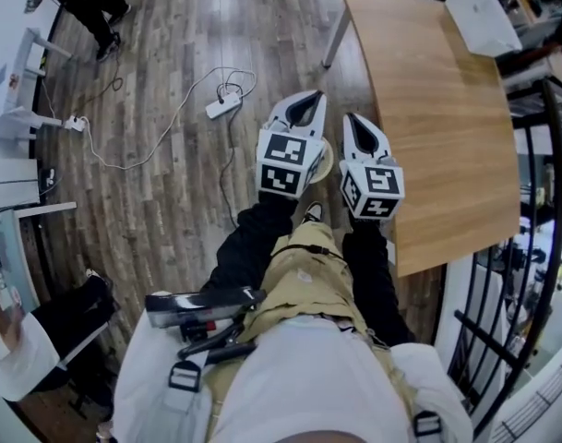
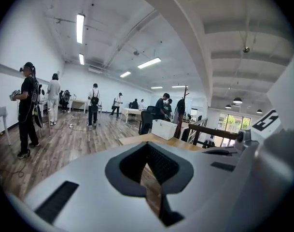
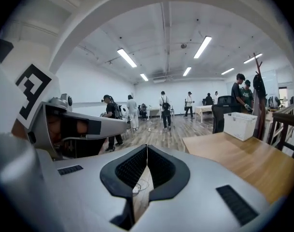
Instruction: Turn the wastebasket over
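Note:
A white slatted wastebasket (image 1: 483, 15) stands upright at the far end of the wooden table (image 1: 447, 137); it also shows as the wastebasket (image 2: 164, 128) and the wastebasket (image 3: 240, 125) in the two gripper views. Both grippers are held up side by side, well short of it, pointing nearly level across the room. My left gripper (image 1: 305, 101) is shut with its jaws meeting at the tips (image 2: 147, 147) and nothing in them. My right gripper (image 1: 355, 119) sits just left of the table's edge, its jaws closed together (image 3: 147, 150) and empty.
A power strip (image 1: 222, 106) with trailing cables lies on the wood floor ahead. A round pale object (image 1: 324, 161) peeks out under the left gripper. A black railing (image 1: 532, 247) runs at the right, white desks (image 1: 13, 63) at the left. Several people stand about the room.

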Demonstrator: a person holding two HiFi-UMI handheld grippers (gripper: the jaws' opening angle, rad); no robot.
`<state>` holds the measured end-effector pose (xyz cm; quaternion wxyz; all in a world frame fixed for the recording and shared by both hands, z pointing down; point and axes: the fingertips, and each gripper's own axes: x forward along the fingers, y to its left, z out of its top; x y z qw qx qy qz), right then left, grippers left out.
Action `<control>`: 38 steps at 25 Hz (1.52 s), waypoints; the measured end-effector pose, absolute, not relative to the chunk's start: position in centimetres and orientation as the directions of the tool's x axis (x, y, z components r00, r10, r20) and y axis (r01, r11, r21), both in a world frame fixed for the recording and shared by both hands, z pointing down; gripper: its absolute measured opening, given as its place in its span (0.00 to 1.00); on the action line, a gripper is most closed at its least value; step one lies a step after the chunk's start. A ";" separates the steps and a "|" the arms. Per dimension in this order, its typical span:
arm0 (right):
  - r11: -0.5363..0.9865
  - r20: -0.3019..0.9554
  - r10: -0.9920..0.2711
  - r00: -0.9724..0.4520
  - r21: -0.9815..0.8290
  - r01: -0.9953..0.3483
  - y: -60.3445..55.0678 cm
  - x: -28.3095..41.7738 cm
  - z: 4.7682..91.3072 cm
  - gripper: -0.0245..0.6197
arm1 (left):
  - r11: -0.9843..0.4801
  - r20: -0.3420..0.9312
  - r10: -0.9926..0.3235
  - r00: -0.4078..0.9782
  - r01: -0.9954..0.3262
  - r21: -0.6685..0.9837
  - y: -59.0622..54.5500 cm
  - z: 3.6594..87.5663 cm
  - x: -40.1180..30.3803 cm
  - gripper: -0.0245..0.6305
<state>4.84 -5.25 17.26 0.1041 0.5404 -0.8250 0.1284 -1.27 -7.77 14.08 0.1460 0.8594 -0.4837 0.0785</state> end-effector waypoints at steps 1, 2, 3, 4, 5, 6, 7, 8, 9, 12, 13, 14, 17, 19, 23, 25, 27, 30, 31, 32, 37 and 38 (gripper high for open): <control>0.387 0.285 -0.873 -0.396 -0.090 -0.918 -5.2 4.7 16.0 0.07 | -0.496 0.254 -0.813 0.524 -0.852 0.168 -7.8 13.0 -1.2 0.04; 0.390 0.260 -0.880 -0.398 -0.081 -0.917 -5.2 4.5 14.8 0.07 | -0.503 0.236 -0.816 0.527 -0.850 0.158 -7.7 12.1 -1.1 0.04; 0.394 0.235 -0.886 -0.399 -0.070 -0.916 -5.2 4.2 13.7 0.07 | -0.511 0.219 -0.818 0.532 -0.847 0.146 -7.7 11.3 -1.1 0.04; 0.398 0.212 -0.891 -0.401 -0.058 -0.915 -5.2 3.9 12.6 0.07 | -0.520 0.202 -0.819 0.537 -0.844 0.135 -7.7 10.5 -1.2 0.04; 0.402 0.190 -0.895 -0.403 -0.045 -0.914 -5.1 3.5 11.5 0.07 | -0.526 0.181 -0.821 0.541 -0.841 0.126 -7.5 9.6 -1.3 0.04; 0.406 0.168 -0.899 -0.405 -0.032 -0.913 -5.0 3.1 10.4 0.07 | -0.528 0.154 -0.826 0.541 -0.841 0.120 -7.4 8.7 -1.5 0.04; 0.407 0.144 -0.903 -0.405 -0.018 -0.913 -4.9 2.8 9.4 0.07 | -0.526 0.124 -0.834 0.538 -0.843 0.115 -7.4 7.7 -1.8 0.04; 0.405 0.119 -0.908 -0.402 -0.004 -0.914 -4.9 2.7 8.3 0.07 | -0.523 0.091 -0.842 0.532 -0.845 0.107 -7.3 6.6 -2.1 0.04; 0.397 0.090 -0.914 -0.395 0.010 -0.918 -4.8 2.7 7.2 0.07 | -0.523 0.059 -0.846 0.529 -0.847 0.097 -7.3 5.5 -2.3 0.04; 0.371 0.007 -0.929 -0.371 0.045 -0.928 -4.5 3.0 4.1 0.07 | -0.540 -0.019 -0.842 0.540 -0.840 0.062 -7.0 2.5 -2.0 0.04; 0.370 -0.014 -0.928 -0.371 0.054 -0.927 -4.4 3.0 3.3 0.07 | -0.545 -0.036 -0.838 0.544 -0.837 0.049 -6.8 1.7 -1.8 0.04; 0.371 -0.032 -0.927 -0.373 0.062 -0.927 -4.3 2.9 2.5 0.07 | -0.548 -0.052 -0.836 0.546 -0.836 0.035 -6.6 0.9 -1.7 0.04; 0.368 -0.072 -0.925 -0.374 0.086 -0.926 -4.1 2.6 0.5 0.07 | -0.550 -0.094 -0.832 0.547 -0.835 0.003 -6.2 -1.1 -1.6 0.04; 0.354 -0.095 -0.927 -0.363 0.098 -0.930 -4.0 2.8 -0.4 0.07 | -0.551 -0.118 -0.828 0.547 -0.834 -0.003 -6.1 -1.8 -1.5 0.04; 0.342 -0.128 -0.926 -0.355 0.111 -0.933 -3.7 3.1 -1.9 0.07 | -0.550 -0.146 -0.826 0.544 -0.835 0.000 -6.0 -2.7 -1.6 0.04; 0.339 -0.136 -0.926 -0.353 0.116 -0.934 -3.7 3.0 -2.5 0.07 | -0.549 -0.157 -0.825 0.542 -0.836 -0.002 -6.1 -3.0 -1.9 0.04; 0.335 -0.140 -0.926 -0.351 0.123 -0.934 -3.8 2.9 -2.8 0.07 | -0.546 -0.160 -0.826 0.540 -0.838 -0.006 -6.3 -3.1 -2.1 0.04; 0.339 -0.148 -0.922 -0.357 0.132 -0.931 -3.8 2.7 -3.2 0.07 | -0.545 -0.156 -0.828 0.539 -0.839 -0.006 -6.5 -3.0 -2.2 0.04; 0.343 -0.150 -0.920 -0.361 0.135 -0.930 -3.9 2.7 -3.3 0.07 | -0.546 -0.159 -0.826 0.540 -0.837 -0.007 -6.5 -3.1 -2.1 0.04; 0.345 -0.152 -0.919 -0.364 0.137 -0.928 -4.0 2.7 -3.4 0.07 | -0.549 -0.165 -0.823 0.543 -0.835 -0.008 -6.6 -3.2 -1.9 0.04; 0.347 -0.159 -0.917 -0.366 0.137 -0.928 -4.5 2.6 -3.6 0.07 | -0.557 -0.188 -0.813 0.551 -0.830 -0.026 -6.8 -3.6 -1.7 0.04; 0.349 -0.157 -0.917 -0.368 0.136 -0.927 -4.7 2.3 -3.5 0.07 | -0.556 -0.184 -0.814 0.551 -0.831 -0.028 -7.0 -3.5 -1.9 0.04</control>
